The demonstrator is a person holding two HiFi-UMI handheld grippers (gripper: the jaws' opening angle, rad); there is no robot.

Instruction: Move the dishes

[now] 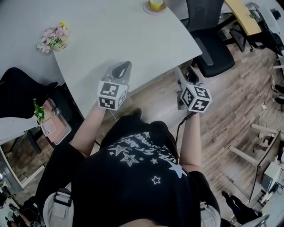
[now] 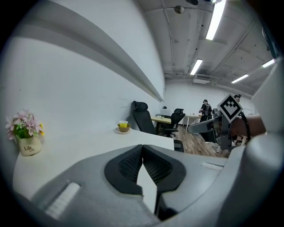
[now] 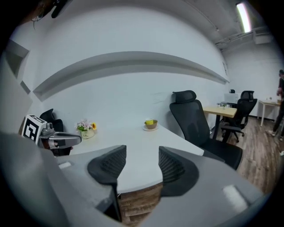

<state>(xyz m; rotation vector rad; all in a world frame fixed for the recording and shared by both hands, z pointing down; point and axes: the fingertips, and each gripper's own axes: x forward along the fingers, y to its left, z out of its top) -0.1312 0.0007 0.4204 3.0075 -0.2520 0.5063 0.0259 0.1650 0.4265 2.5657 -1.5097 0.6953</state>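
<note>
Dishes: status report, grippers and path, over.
Left gripper shut, empty; right gripper open, empty. Dishes at table's far corner, untouched. Flower pot off left, not in the way.

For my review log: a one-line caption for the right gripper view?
Open right gripper faces white table bearing distant dishes and flower pot.

- the room is evenly bright; the ceiling light strips (image 2: 217,20) glow white and blow out.
- the white counter (image 1: 111,40) reads flat and pale, with only faint, soft shadows.
- both gripper views bend hard toward the edges and end in black rounded corners.
- the near bodies of the left gripper (image 2: 142,150) and right gripper (image 3: 141,162) look soft, out of focus.
- the head view is sharp, darker along its bottom.
</note>
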